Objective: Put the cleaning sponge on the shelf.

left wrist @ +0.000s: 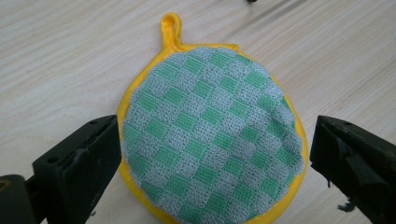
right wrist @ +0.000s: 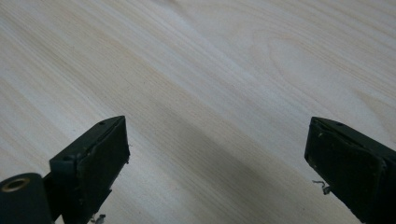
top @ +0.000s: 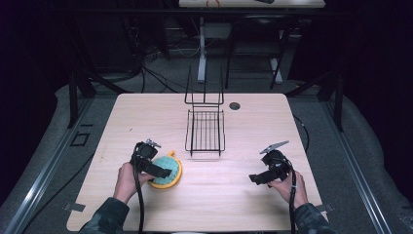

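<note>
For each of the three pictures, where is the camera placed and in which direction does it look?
High view: sits above the person's side, looks forward and down on the table; both forearms, left gripper and right gripper show.
Left gripper view: rides on the left gripper, looks down between its open jaws at the round pot holder.
Right gripper view: rides on the right gripper, looks along its open jaws at bare wood.
Shared: the pot holder appears in the high and left gripper views.

No text, label, brand or number can be read anywhere.
</note>
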The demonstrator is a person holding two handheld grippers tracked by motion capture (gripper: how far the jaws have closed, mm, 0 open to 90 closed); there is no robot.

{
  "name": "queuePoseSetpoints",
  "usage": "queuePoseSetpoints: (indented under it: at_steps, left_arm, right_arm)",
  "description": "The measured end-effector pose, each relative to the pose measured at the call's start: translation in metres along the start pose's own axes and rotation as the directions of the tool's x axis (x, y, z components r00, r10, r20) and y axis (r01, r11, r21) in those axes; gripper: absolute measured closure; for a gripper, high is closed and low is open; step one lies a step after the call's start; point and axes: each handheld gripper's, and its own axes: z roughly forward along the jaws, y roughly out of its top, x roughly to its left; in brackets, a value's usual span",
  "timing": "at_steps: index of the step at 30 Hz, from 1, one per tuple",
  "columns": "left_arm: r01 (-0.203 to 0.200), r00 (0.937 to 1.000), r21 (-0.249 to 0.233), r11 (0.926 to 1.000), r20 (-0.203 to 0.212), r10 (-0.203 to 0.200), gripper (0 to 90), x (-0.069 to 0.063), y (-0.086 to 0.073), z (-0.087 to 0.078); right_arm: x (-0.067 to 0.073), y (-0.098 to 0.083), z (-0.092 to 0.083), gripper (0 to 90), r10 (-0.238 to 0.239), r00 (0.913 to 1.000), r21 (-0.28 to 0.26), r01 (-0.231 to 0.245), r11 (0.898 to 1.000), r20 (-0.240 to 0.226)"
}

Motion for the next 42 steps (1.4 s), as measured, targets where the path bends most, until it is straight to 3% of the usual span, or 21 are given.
queuePoseSetpoints:
  at_steps: [2, 4, 8, 19, 20, 22, 25, 33, 36, 42]
  left_arm:
    - [-0.012, 0.9999, 0.011, 0.9999, -0.011, 0.012, 8.0, -0.003, -0.001, 0.003]
    - [-0.022, 0.9994, 0.031, 0.9993, -0.027, 0.023, 17.3, -0.006, -0.001, 0.007]
    - [-0.036, 0.9975, 0.037, 0.9987, -0.060, 0.038, 22.8, -0.009, -0.002, 0.008]
    - [-0.036, 0.9962, 0.023, 0.9991, -0.078, 0.038, 40.9, -0.013, -0.006, 0.009]
    - [-0.038, 0.9952, 0.021, 0.9991, -0.089, 0.039, 48.8, -0.013, -0.006, 0.009]
    - [-0.037, 0.9940, 0.015, 0.9992, -0.103, 0.038, 54.1, -0.013, -0.007, 0.009]
    - [-0.042, 0.9931, 0.015, 0.9990, -0.108, 0.044, 56.8, -0.014, -0.007, 0.009]
    - [-0.083, 0.9917, 0.014, 0.9964, -0.097, 0.084, 77.5, -0.021, -0.007, 0.010]
    - [-0.081, 0.9919, 0.007, 0.9967, -0.098, 0.082, 82.7, -0.022, -0.007, 0.011]
    - [-0.093, 0.9901, 0.004, 0.9957, -0.106, 0.093, 86.8, -0.024, -0.007, 0.010]
  right_arm:
    - [0.000, 0.000, 0.000, 5.8, -0.002, 1.0000, 0.001, 0.002, 1.000, 0.001]
    - [0.000, 0.000, -0.002, 5.8, -0.001, 1.0000, -0.005, 0.001, 1.000, 0.007]
    - [0.000, -0.001, -0.003, 6.0, -0.005, 1.0000, -0.005, 0.005, 1.000, 0.006]
    - [0.002, -0.001, -0.003, 6.7, -0.006, 1.0000, -0.016, 0.006, 1.000, 0.007]
    - [0.001, -0.001, -0.003, 6.7, -0.014, 0.9998, -0.009, 0.014, 1.000, 0.012]
    - [0.002, -0.001, -0.002, 6.7, -0.012, 0.9999, -0.008, 0.012, 1.000, 0.010]
    - [0.002, -0.001, -0.002, 6.8, -0.009, 0.9999, -0.009, 0.009, 1.000, 0.008]
    - [0.002, -0.001, -0.002, 7.4, -0.012, 0.9998, -0.003, 0.012, 1.000, 0.013]
    - [0.002, -0.001, -0.002, 7.6, -0.012, 0.9998, -0.001, 0.012, 1.000, 0.013]
    - [0.002, -0.001, -0.002, 7.7, -0.006, 0.9999, 0.001, 0.006, 1.000, 0.011]
